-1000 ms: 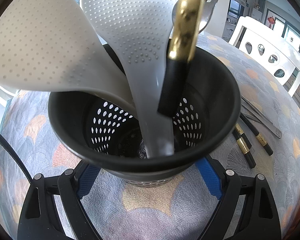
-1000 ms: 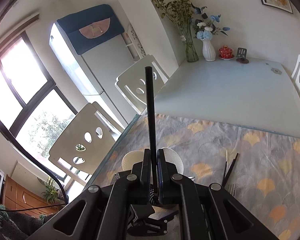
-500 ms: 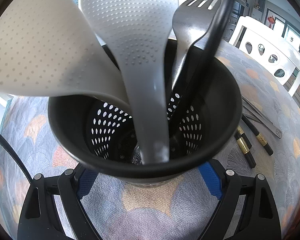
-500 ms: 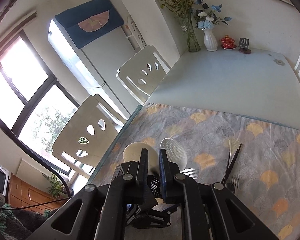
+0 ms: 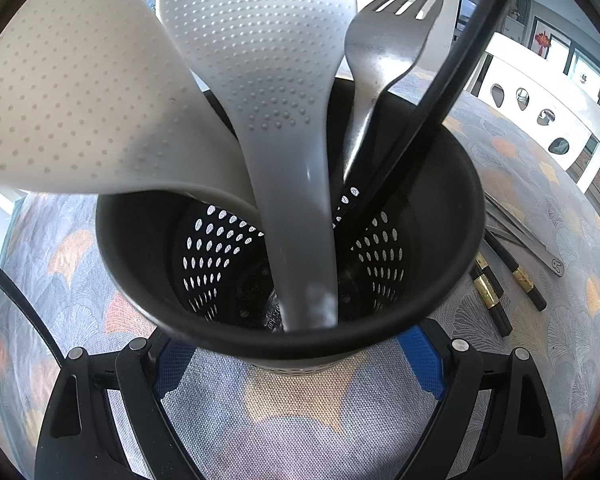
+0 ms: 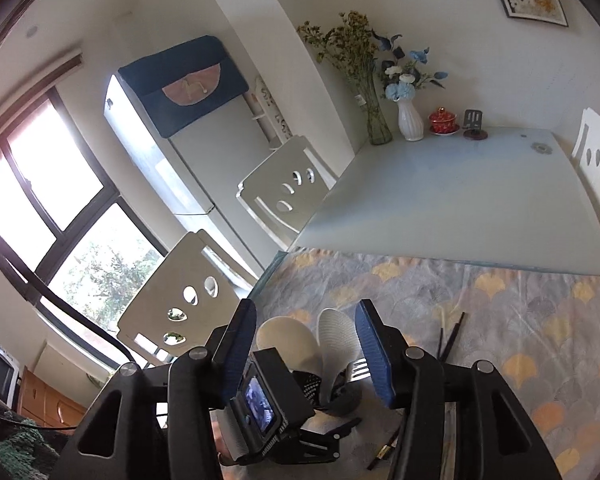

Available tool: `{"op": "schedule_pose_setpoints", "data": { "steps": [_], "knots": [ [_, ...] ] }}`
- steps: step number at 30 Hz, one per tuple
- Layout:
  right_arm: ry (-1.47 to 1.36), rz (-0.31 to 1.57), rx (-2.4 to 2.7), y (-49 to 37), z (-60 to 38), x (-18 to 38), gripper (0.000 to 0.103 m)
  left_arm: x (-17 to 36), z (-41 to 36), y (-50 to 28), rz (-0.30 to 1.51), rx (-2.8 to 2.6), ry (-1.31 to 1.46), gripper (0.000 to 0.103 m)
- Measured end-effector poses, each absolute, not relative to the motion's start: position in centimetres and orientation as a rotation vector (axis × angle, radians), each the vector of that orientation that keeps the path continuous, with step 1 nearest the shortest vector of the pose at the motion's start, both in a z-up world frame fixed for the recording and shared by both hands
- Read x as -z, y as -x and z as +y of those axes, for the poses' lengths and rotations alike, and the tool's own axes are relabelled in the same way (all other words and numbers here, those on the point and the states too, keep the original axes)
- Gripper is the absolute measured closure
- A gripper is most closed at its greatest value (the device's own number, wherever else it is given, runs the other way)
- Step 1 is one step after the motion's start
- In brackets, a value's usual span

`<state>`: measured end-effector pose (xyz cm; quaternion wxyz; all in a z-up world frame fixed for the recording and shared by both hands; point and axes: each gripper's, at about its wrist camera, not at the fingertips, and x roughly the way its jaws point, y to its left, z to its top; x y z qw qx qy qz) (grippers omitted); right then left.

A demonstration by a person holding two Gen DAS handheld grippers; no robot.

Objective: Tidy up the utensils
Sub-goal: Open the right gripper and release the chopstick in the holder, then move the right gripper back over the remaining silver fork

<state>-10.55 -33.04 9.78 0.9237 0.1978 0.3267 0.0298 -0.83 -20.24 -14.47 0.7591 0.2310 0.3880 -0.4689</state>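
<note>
Reading labels: only some embossed characters on the holder's floor, too small to make out.

Black utensil holder [image 5: 148, 248] stands on the patterned tablecloth [image 5: 300, 412], round, with a rolled rim and perforated walls and base. Inside it: two pale dimpled plastic rice paddles [image 5: 80, 92] [image 5: 260, 52] with the heads up, a matte metal fork [image 5: 384, 48] tines up, and a black chopstick [image 5: 452, 64] leaning on the right of the rim.

Left gripper [image 5: 300, 360] straddles the holder's near wall with its blue pads on either side; I can't tell whether the pads press on it.

Right gripper [image 6: 306, 348] sits above the holder, jaws just opened to roughly halfway, nothing between them; the paddle heads show through the gap.

On the cloth right of the holder lie more black chopsticks with gold bands [image 5: 488, 292] and flat metal handles [image 5: 532, 248].
</note>
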Motion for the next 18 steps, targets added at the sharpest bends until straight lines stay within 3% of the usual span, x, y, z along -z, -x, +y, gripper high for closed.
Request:
{"op": "schedule_pose_setpoints", "data": {
  "steps": [18],
  "knots": [
    [-0.263, 0.814, 0.132, 11.9, -32.9, -7.8, 0.053, 14.5, -20.3, 0.9, 0.845, 1.021, -0.504, 0.014]
  ]
}}
